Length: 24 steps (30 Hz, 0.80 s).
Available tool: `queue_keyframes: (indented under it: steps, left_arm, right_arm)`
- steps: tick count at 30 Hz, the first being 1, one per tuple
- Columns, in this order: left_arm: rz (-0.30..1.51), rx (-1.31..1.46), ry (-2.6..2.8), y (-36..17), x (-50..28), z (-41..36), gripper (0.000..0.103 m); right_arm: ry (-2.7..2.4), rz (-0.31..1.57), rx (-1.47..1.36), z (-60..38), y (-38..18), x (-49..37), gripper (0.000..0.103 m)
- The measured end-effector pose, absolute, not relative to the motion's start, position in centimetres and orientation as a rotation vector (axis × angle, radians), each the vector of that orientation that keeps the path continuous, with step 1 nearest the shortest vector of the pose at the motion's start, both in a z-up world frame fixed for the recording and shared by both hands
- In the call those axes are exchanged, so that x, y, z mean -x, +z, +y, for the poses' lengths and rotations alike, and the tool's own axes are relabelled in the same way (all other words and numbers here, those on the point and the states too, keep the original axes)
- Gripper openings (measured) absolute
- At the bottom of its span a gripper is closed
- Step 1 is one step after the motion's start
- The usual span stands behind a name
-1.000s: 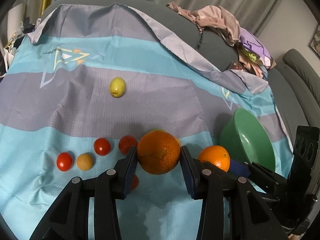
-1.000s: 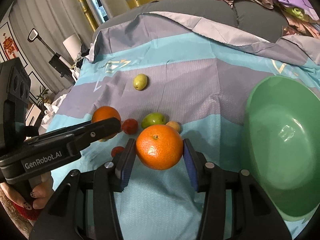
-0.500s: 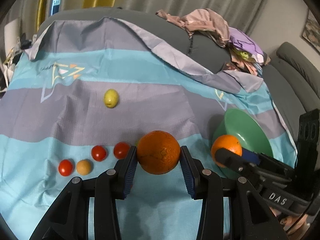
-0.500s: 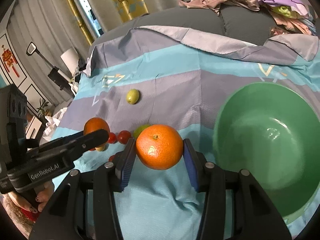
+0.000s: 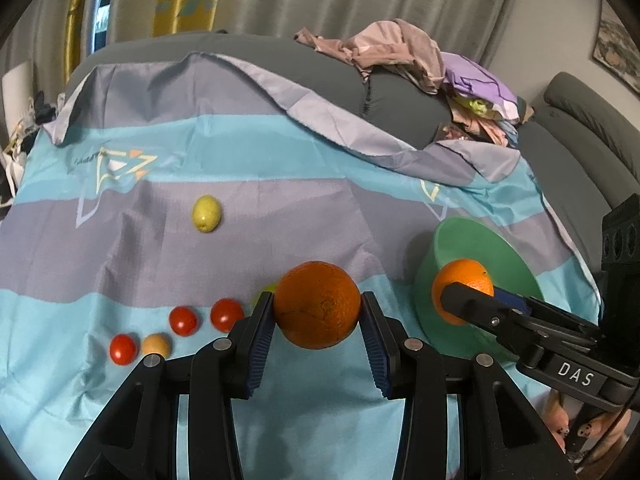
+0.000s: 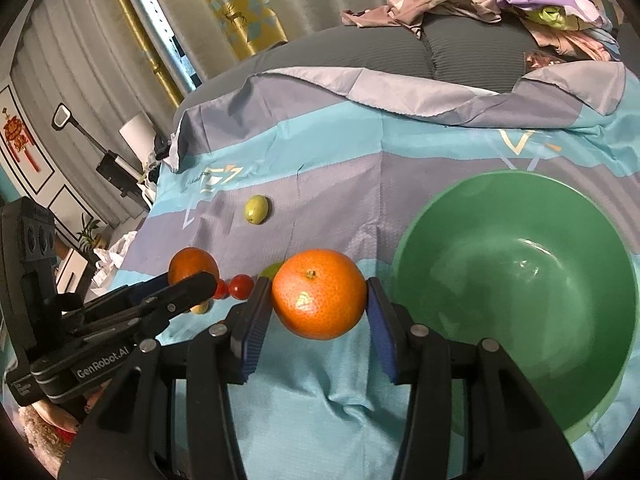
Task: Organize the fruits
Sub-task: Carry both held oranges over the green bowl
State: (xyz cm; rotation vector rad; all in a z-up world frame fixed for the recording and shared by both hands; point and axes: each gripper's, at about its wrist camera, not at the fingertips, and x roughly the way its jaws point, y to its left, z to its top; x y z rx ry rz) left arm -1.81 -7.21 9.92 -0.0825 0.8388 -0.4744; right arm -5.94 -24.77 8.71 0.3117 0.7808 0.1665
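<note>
Both hand-held grippers now higher than a second ago, bowl swung nearer. Left hand-held gripper (image 5: 318, 312): clamped on dark orange (image 5: 317, 305), pads at its widest girth. Right hand-held gripper (image 6: 318, 300): clamped on bright orange (image 6: 319, 294), green bowl (image 6: 516, 296) just right of it. Oranges: firm, round, moderately heavy, waxy; likely roll if pinched off-centre. Small tomatoes (image 5: 184, 320) ahead-left on bedspread (image 5: 280, 168).

Orange oranges (image 5: 317, 305), green bowl (image 6: 516, 292), blue-grey striped cloth (image 5: 240, 160)
</note>
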Motion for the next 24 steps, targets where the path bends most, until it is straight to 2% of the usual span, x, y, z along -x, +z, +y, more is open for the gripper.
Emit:
queue_keyframes:
  steps: [24]
  left_arm:
    - [0.804,0.041,-0.591,10.8,3.0,-15.2,0.043]
  right_arm:
    - [0.019,0.695,-0.415,-32.0,10.4,8.4,0.048]
